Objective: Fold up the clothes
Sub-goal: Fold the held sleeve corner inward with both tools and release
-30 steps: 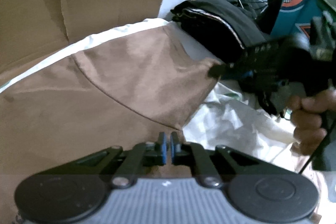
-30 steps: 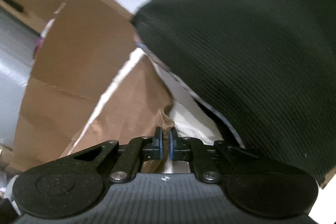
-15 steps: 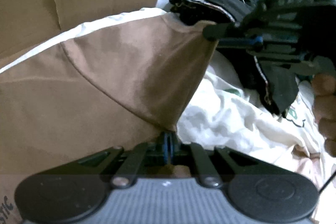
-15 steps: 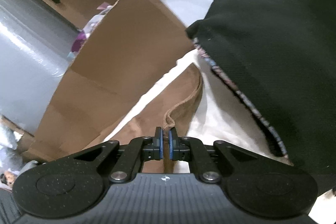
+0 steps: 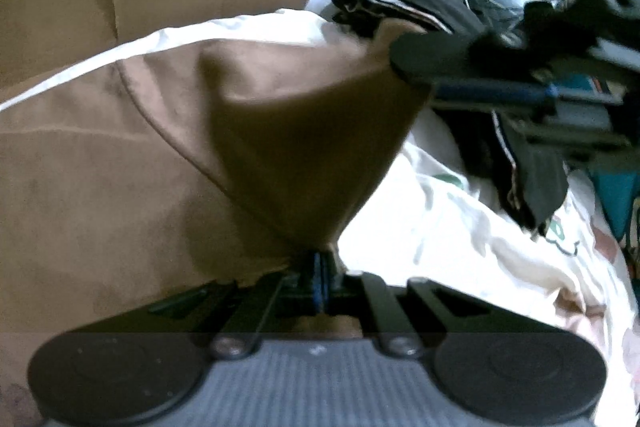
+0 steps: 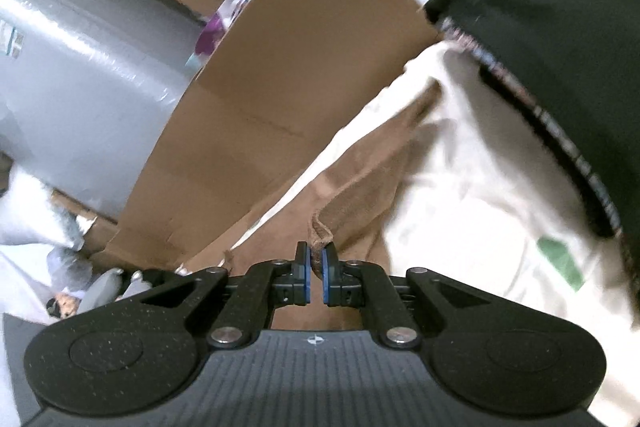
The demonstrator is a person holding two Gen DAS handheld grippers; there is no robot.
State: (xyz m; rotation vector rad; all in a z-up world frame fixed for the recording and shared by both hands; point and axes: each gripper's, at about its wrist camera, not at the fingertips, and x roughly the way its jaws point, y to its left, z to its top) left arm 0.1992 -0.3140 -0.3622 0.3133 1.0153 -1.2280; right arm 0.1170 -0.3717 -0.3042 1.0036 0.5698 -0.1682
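While the white printed sheet (image 5: 460,227) spreads beneath both tools, one brown garment (image 5: 120,167) lies ahead and left of the left gripper (image 5: 320,267), its corner pinched tight between closed jaws. Second corner is clamped in the right gripper (image 6: 316,263), cloth edge standing up between the pads. Fabric between the two grips is lifted taut. One cardboard sheet (image 6: 288,87) beyond the jaws, one black clothes pile (image 6: 560,27) off right.
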